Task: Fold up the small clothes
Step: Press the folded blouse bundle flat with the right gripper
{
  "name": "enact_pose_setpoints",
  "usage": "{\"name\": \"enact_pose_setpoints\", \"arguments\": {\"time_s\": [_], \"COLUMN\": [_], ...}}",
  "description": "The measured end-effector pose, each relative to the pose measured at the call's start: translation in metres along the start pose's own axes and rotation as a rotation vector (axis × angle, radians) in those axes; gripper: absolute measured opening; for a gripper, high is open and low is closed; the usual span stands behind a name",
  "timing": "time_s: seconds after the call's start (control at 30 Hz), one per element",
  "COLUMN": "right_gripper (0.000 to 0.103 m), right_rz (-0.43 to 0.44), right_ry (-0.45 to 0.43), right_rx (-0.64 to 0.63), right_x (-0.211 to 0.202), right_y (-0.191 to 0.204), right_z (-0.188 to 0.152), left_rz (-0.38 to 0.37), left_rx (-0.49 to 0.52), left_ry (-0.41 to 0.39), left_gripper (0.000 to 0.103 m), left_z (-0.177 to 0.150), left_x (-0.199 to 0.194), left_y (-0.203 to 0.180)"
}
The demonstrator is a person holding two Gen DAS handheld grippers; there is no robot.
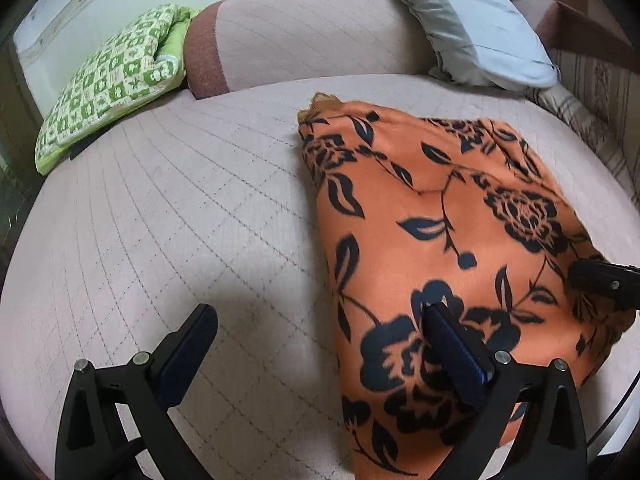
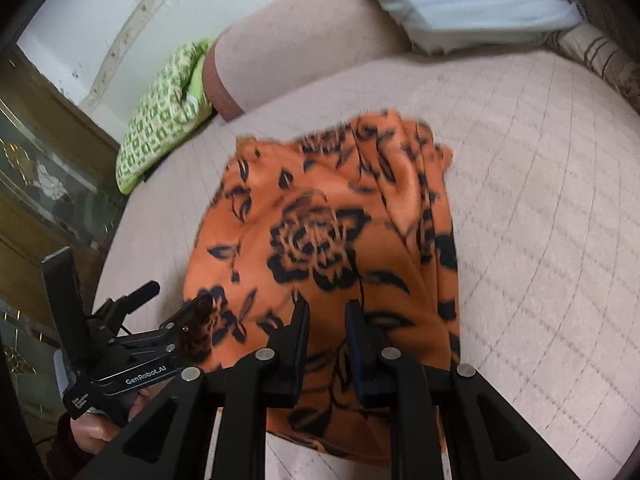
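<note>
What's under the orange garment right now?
The orange garment lies on the quilted pink cover, which shows all around it. It is folded into layers; anything between or beneath them is hidden.

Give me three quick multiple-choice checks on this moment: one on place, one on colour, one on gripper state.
1. Where does the green checked cushion lie relative to the garment?
A. On top of it
B. Apart, at the bed's far left
C. Under it

2. What colours is the garment?
A. Orange with dark flowers
B. Plain white
C. Green checks

3. How does the left hand-held gripper stand?
A. Shut on the cushion
B. Shut on the garment
C. Open wide

Answers: 1 B, bare quilted cover separates them; 2 A, dark roses on orange cloth; 3 C, its fingers are spread wide, one over the garment, one over the cover.
</note>
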State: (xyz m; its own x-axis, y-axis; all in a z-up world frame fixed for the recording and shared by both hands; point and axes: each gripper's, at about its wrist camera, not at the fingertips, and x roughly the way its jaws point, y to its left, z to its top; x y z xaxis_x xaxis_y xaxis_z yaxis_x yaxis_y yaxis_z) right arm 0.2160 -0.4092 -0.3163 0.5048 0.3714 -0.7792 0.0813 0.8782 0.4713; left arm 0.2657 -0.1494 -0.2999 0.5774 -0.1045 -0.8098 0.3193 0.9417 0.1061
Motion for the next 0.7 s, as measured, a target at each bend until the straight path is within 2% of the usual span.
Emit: {"name": "enact_pose_setpoints", "arguments": {"time_s": [0.07,0.13,0.27,0.4,0.53,0.7], "right_gripper": [0.021,0.021,0.022,0.022,0.023,0.023], "right_rz": [-0.006,-0.021,0.017,0.025,-0.024,-0.025], "right_ry": [0.009,0.000,-0.010,0.015,0.119,0.097], "right_rx": [-0.018,-0.049,-0.062,-0.143,-0.161,-0.159], "right_x": [0.006,0.003,-0.012,-0.021,0.005,0.006], "right_y": [0.001,0.006,0.010,0.019,0.015,0.017], "right_z": [-0.005,-0.008,-0.014,-0.028,-0.040,-0.043], "left_rz": [0.041,0.058,0.035,0.050,0.057,0.058], "left_rx": [0.038,0.057,0.038,0.074,0.094,0.098], "left_ry": [-0.038,-0.041,-0.032,-0.046,-0.049,-0.060], "left_gripper": [0.103,0.103,0.103,0.103,0.103,0.103], "left_z": [-0.004,-0.002,-0.005,-0.012,-0.019,-0.025], "left_x": [-0.004,-0.009,-0.017,-0.022,-0.023,-0.024], "left_y": [-0.007,-0.010,-0.010,-0.014,-0.017,-0.014]}}
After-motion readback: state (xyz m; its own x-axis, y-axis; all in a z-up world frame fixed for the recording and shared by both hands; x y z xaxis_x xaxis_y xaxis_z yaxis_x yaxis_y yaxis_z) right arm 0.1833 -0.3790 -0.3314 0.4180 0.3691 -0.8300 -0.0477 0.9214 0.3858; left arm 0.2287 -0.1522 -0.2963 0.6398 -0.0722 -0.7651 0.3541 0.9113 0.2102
